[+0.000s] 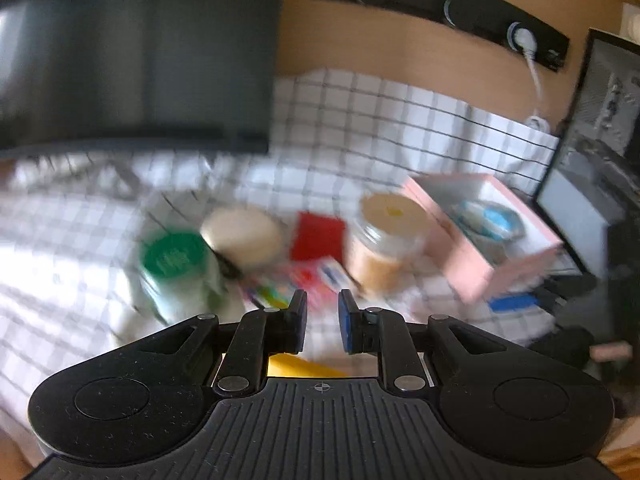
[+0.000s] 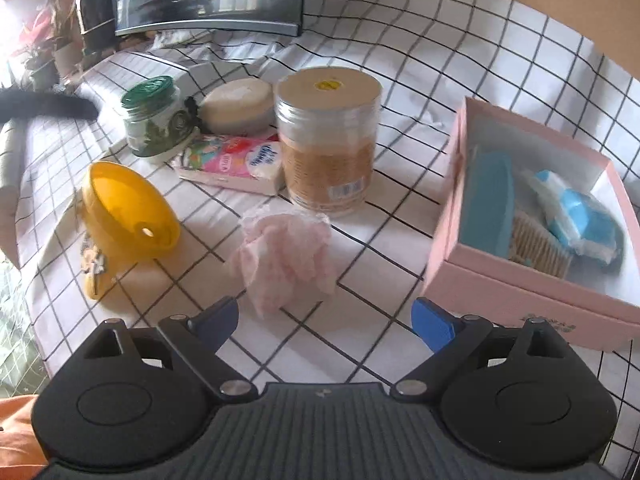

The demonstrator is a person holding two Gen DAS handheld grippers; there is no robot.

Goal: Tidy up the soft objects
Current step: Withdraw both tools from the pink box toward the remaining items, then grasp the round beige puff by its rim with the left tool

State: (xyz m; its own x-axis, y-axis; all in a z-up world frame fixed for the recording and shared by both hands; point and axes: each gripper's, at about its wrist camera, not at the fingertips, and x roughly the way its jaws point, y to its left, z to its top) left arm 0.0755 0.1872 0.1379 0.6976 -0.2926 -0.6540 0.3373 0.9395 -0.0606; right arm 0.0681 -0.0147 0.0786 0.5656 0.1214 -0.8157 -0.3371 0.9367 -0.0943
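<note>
Print on tissue pack (image 2: 234, 160) illegible.

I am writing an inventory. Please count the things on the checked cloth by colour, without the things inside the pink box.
Green: 1, green-lidded jar
Yellow: 1, yellow container
Pink: 2, pink puff, pink box
Beige: 2, round tin, swab tub
Multicoloured: 1, flat packet
Total: 7

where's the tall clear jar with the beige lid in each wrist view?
Left wrist view: the tall clear plastic jar with the beige lid sits right of centre, blurred, just left of the open pink cardboard box.
Right wrist view: upper centre, upright on the checked cloth, behind the crumpled pink mesh puff.
Shared landmark: the pink box, on the jar's right in both.
</note>
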